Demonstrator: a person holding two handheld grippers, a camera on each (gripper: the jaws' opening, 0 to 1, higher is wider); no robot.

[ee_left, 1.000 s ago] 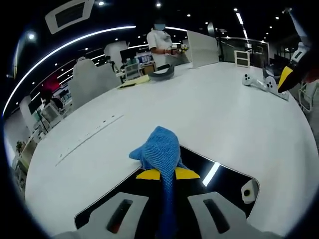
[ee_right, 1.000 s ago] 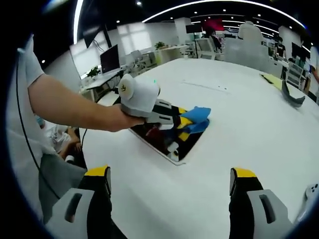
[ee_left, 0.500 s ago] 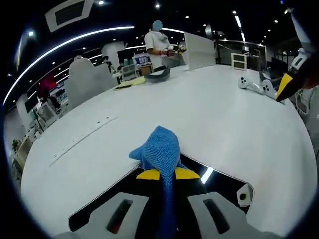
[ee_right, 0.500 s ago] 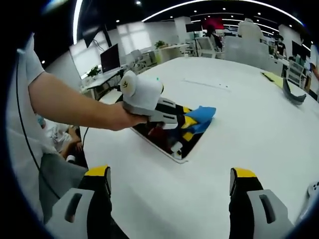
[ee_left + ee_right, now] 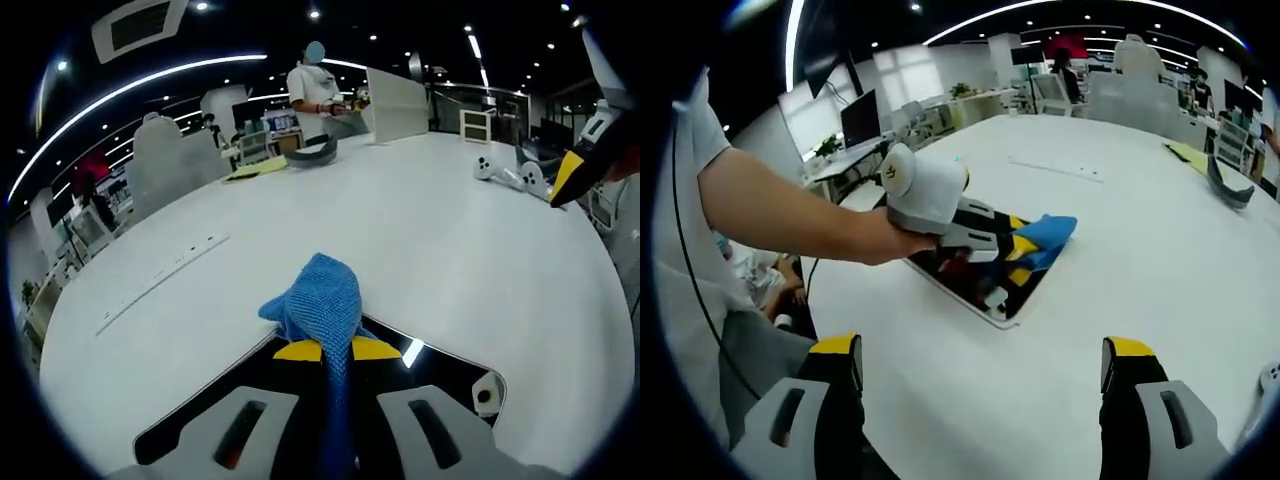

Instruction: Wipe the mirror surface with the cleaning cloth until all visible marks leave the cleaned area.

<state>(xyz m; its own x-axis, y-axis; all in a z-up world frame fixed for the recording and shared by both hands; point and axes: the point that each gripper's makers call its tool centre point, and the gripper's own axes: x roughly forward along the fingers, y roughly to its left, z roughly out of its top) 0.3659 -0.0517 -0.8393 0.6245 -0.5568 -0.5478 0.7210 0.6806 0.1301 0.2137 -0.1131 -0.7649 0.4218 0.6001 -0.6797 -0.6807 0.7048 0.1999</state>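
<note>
The mirror [image 5: 985, 285] lies flat on the white surface [image 5: 1120, 260]; the left gripper [image 5: 337, 349] pinches the blue cleaning cloth [image 5: 318, 300] over its far edge. Wiping looks underway, marks unclear. Right gripper [image 5: 980, 365] hangs wide, empty

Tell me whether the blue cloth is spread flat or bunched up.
Bunched up. The blue cloth is pinched between the left gripper's jaws, rising in a crumpled clump over the mirror's far edge rather than lying flat.
</note>
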